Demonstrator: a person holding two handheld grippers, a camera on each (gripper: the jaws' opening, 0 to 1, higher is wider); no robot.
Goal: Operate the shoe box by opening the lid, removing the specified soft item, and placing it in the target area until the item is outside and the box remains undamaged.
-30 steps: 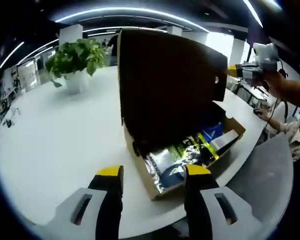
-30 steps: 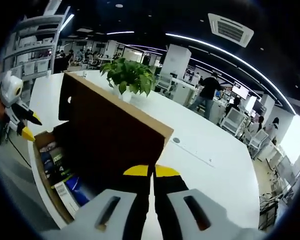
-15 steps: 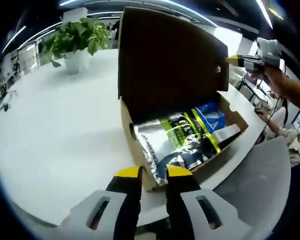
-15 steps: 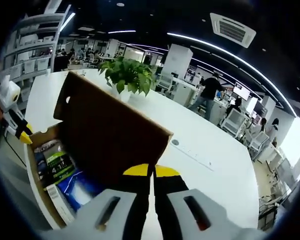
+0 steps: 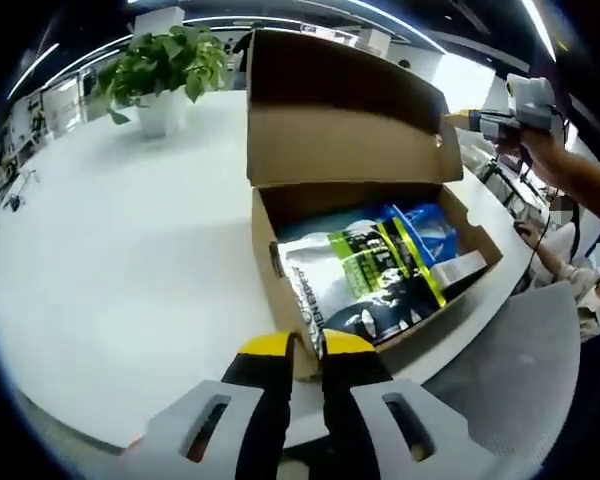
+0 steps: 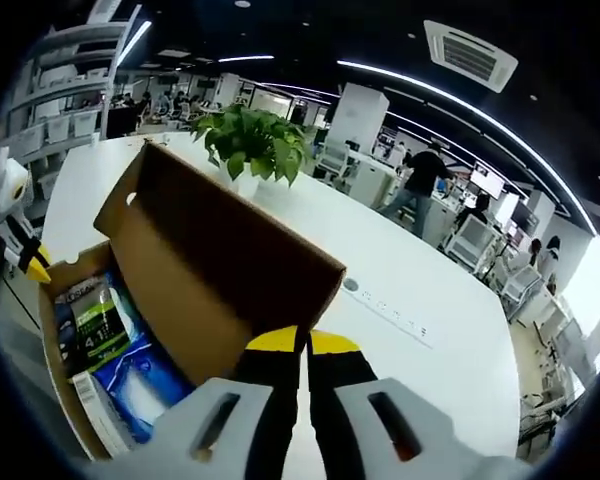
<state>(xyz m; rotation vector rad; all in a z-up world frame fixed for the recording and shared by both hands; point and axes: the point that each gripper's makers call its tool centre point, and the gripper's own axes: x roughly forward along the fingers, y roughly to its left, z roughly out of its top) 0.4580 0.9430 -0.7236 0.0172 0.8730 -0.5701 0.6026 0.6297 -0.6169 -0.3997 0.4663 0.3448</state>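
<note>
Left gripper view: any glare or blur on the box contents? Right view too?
Left gripper view: silver pouch sharp, slight sheen, label readable; fisheye bends the table edge. Right gripper view: contents sharp, blue pack glossy; ceiling light strips curve, bright window blows out at right.

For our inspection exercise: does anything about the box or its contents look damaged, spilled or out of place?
Nothing stands out. The box sits intact on the table, lid raised, with the packets lying inside.

I am working in an open-plan office: long ceiling light strips [image 6: 460,95], a ceiling air-conditioning cassette [image 6: 467,58], desks with monitors [image 6: 480,182] and office chairs [image 6: 468,240], shelving [image 6: 65,110], and a potted plant [image 6: 252,148] on a large white table [image 5: 120,250].
</note>
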